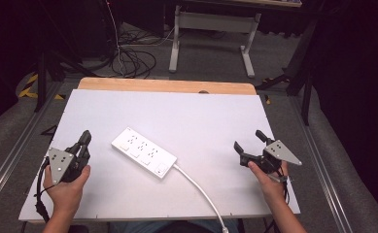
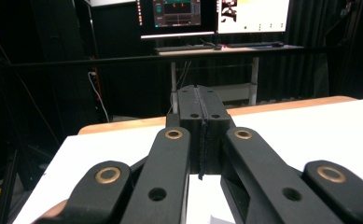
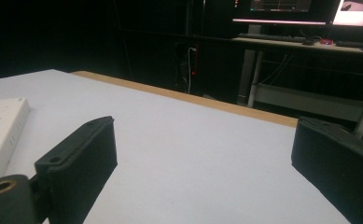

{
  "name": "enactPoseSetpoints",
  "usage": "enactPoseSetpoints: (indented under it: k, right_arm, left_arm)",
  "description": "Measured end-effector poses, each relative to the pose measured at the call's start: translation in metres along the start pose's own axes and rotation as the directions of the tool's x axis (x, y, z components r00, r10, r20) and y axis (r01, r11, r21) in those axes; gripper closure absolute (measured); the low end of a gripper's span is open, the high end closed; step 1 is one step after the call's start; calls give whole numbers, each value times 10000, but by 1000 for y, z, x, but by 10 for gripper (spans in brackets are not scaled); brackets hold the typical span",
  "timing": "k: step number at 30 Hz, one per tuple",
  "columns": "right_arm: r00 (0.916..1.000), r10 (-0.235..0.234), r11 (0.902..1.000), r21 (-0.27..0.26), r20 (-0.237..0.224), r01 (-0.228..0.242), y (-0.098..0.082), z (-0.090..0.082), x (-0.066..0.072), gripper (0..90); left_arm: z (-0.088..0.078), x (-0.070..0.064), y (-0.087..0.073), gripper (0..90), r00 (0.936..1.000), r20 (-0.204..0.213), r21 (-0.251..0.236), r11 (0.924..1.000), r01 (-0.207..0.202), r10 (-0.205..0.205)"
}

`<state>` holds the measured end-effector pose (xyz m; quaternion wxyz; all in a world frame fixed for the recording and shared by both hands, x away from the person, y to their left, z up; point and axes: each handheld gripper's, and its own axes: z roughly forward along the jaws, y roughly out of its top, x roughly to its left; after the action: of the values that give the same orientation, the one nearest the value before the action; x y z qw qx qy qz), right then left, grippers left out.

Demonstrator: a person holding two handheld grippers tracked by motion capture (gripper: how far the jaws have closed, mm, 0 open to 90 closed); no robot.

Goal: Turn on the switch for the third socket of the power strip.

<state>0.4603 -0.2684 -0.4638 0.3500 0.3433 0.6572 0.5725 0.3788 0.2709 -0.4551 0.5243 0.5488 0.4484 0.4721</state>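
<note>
Power strip (image 1: 144,152), white and long, lies flat on the white table (image 1: 215,116), slanted, between the two grippers and touching neither. Its white cable (image 1: 196,187) runs from its near end toward the near edge of the table.

Nearest are the person's hands. The left hand (image 1: 66,191) holds the left gripper (image 1: 84,137) near the left edge of the table. Its jaws are pressed together with nothing between them. In the left gripper view the two black pads (image 2: 202,119) meet in a thin line, with only bare table under and past them. The power strip sits just to the right of this gripper, a little apart from its tips.

The right hand (image 1: 269,177) holds the right gripper (image 1: 247,139) near the right edge. Its jaws stand wide apart and hold nothing. In the right gripper view, bare table lies between the two black pads (image 3: 83,163), and one end of the power strip (image 3: 2,130) shows at the left, beside the left pad and outside the gap. This gripper is well apart from the strip.

Farther off, past the wooden back edge (image 1: 167,86) of the table, are black cables (image 1: 133,63) on the floor and the grey legs of a desk (image 1: 215,29) with screens (image 2: 216,14).
</note>
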Motion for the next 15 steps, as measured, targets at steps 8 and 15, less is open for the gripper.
enactPoseSetpoints:
  k: [8, 15]
  right_arm:
    - [10000, -16, 10000, 8, -7, 16, 0, 0, 0, 72]
    - [10000, 2, 10000, 39, -12, -2, 0, 0, 0, 72]
  left_arm:
    - [1, 1, 1, 899, 10000, 24, 87, 10000, 22, -22]
    - [4, 1, 3, 900, 9999, 110, 172, 9999, 15, -17]
